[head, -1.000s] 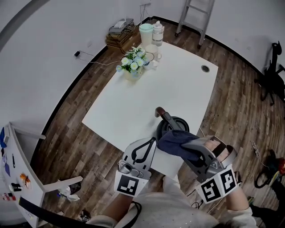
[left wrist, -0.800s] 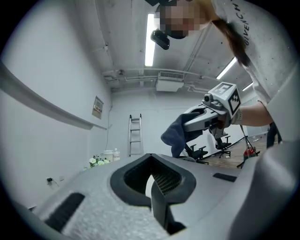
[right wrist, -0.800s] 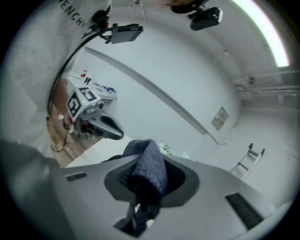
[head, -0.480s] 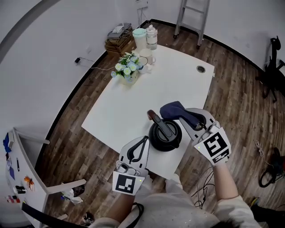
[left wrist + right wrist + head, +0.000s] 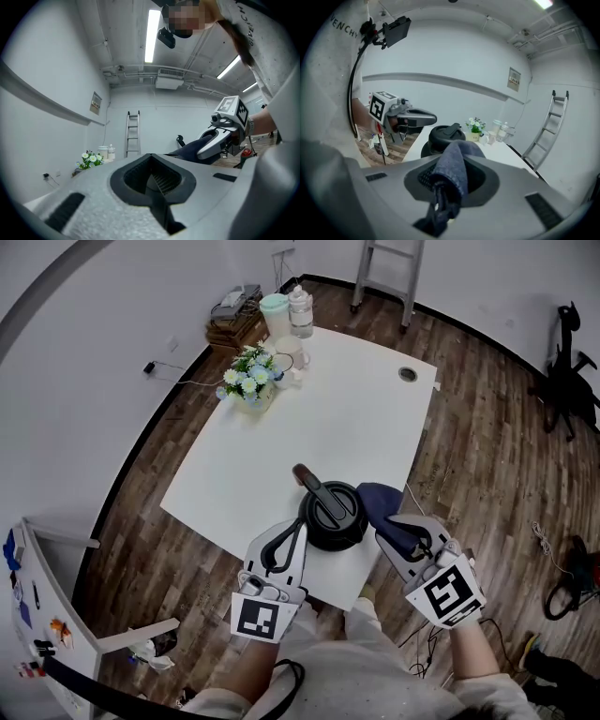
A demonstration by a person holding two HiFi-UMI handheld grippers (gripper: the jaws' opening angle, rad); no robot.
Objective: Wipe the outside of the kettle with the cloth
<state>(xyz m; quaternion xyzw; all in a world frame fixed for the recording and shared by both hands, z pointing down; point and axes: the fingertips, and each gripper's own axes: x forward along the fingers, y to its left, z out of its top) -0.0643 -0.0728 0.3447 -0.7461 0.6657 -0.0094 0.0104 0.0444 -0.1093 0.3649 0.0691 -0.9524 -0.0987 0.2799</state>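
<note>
The right hand-held gripper point(image 5: 394, 529) is clamping the soft, limp navy cloth point(image 5: 379, 500) beside the black kettle point(image 5: 330, 518) at the desk's point(image 5: 328, 409) near edge. The left hand-held gripper point(image 5: 296, 529) is hovering closed and empty. The rigid, probably slick kettle is best steadied by its handle.

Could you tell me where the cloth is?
Head view: the cloth, clamped in the right gripper, is just right of the kettle near the table's front edge.
</note>
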